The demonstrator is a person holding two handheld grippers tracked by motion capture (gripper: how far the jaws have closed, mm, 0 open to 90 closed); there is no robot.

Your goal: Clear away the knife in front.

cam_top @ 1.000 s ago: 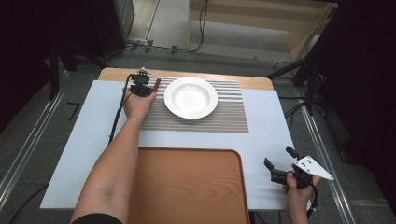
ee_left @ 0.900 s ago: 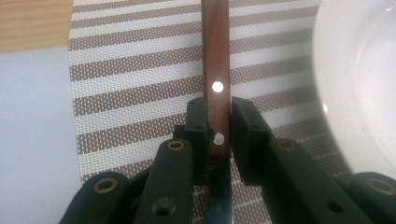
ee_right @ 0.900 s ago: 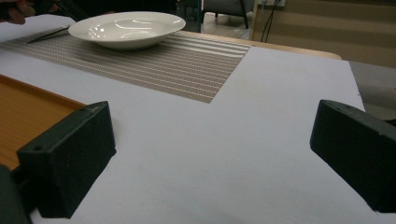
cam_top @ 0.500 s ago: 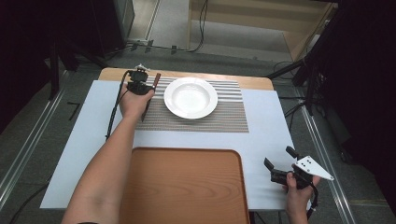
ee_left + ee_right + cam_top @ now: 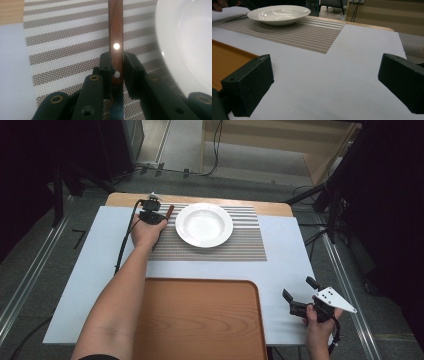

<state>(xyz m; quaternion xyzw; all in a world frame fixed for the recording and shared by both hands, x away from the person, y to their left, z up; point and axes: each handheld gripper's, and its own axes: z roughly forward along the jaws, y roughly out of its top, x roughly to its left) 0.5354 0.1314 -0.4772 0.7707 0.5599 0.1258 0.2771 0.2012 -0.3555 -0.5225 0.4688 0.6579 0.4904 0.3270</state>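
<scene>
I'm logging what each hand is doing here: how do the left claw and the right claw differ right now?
The left claw is shut on a wooden-handled utensil; the right claw stands wide open with nothing between its jaws. The left claw is over the striped placemat beside the white plate; the right claw is near the table's front right corner, beside the wooden tray. Both are black and hand-held.

My left claw (image 5: 116, 72), matt black plastic, pinches a smooth brown wooden handle (image 5: 115, 37) with shiny metal rivets. Right of it, the plate (image 5: 204, 224) is glossy white ceramic on a woven striped placemat (image 5: 240, 245). The near tray (image 5: 200, 320) looks wood-grained.
</scene>
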